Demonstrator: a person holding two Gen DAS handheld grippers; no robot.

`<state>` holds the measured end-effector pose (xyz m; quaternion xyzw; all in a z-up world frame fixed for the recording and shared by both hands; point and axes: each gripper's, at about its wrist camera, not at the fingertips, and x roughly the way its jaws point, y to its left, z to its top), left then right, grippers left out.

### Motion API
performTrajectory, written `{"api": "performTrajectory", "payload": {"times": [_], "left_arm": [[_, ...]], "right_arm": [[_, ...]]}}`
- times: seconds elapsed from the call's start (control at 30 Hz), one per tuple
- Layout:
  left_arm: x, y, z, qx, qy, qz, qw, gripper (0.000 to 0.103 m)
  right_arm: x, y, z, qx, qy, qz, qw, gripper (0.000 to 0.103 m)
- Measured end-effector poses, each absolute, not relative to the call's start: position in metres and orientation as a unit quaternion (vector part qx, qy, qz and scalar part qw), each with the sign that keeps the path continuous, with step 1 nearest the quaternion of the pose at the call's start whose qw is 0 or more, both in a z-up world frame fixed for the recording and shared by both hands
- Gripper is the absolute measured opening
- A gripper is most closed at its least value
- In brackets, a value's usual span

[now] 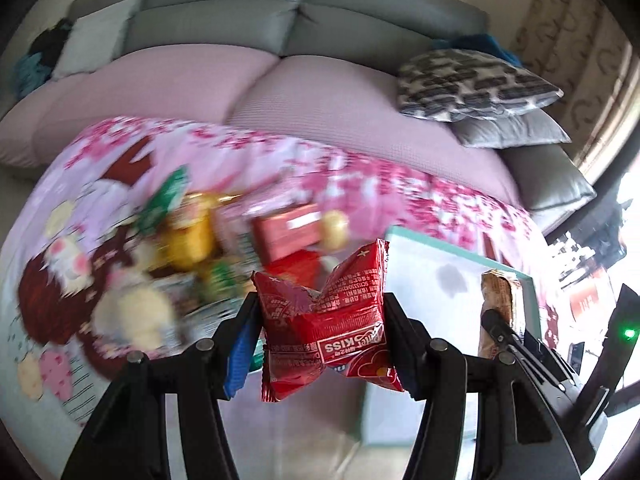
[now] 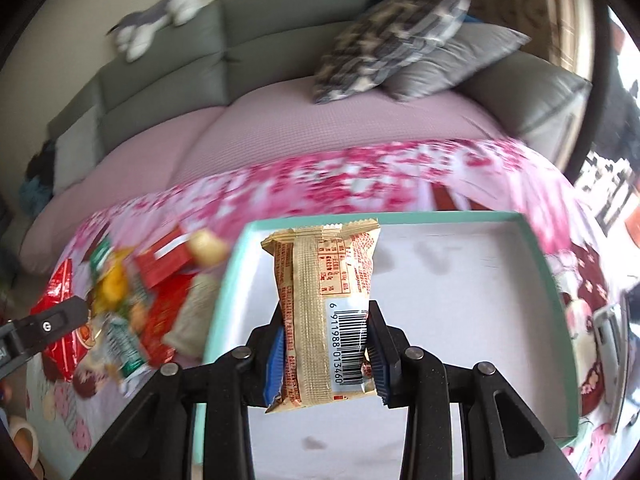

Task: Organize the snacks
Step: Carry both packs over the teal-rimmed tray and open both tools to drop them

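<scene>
My left gripper is shut on a red snack packet and holds it above the table, left of the teal-rimmed white box. My right gripper is shut on a beige barcode snack packet and holds it upright over the box. That beige packet also shows in the left wrist view. A blurred pile of loose snacks lies on the table left of the box; it also shows in the right wrist view.
The table has a pink flowered cloth. Behind it stands a sofa with a pink cover and patterned and grey cushions. A toy cat lies on the sofa back.
</scene>
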<state>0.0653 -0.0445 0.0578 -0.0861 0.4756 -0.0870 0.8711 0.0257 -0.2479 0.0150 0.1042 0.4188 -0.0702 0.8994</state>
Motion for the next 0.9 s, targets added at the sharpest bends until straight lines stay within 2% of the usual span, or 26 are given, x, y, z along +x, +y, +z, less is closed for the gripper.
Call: {"api": "performTrajectory", "payload": {"times": [0.47,0.9], "left_arm": [[0.109,-0.153,0.013,-0.024,0.502,-0.159,0.849,0.061],[0.132,-0.179,-0.012,-0.02,0.529,-0.162,0.833,0.061]], "right_arm": [[0.034,-0.321,-0.012,0.146,0.43,-0.146,0.879,0.038],[0.03,-0.34,-0.016,0.168,0.426,-0.17,0.872,0.038]]}}
